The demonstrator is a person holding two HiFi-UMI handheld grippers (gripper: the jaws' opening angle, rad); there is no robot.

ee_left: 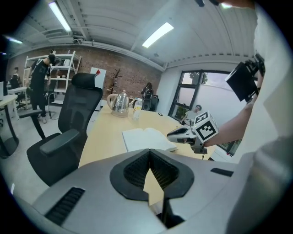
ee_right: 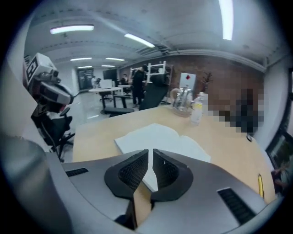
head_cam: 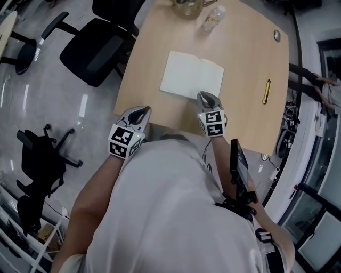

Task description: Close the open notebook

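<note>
On the floor at the far left stand what look like three black office chairs, though only one (head_cam: pixel 90 48) is seen whole in the head view. One pale wooden table (head_cam: pixel 144 69) fills the middle, and two grippers are held over its near edge.

One left gripper (head_cam: pixel 139 112) hangs at the table's near left corner. Its own view shows the jaws (ee_left: pixel 150 153) brought together at the tips with nothing between them. It sits apart from the notebook, to the left of it and nearer the person.

One open notebook (head_cam: pixel 192 74) lies flat near the table's middle, both white pages up, spine running away from the person.

One right gripper (head_cam: pixel 206 97) has its tip over the near edge of the right-hand page, just right of the spine; whether it touches the paper cannot be told. Its jaws (ee_right: pixel 150 153) are closed to a hairline slit and hold nothing, with the notebook (ee_right: pixel 160 137) directly ahead of and below them.

Further right along the far edge stand one glass jug (head_cam: pixel 186 6) and one clear bottle (head_cam: pixel 212 18). One yellow pen (head_cam: pixel 266 91) lies near the right edge, well apart from the notebook
</note>
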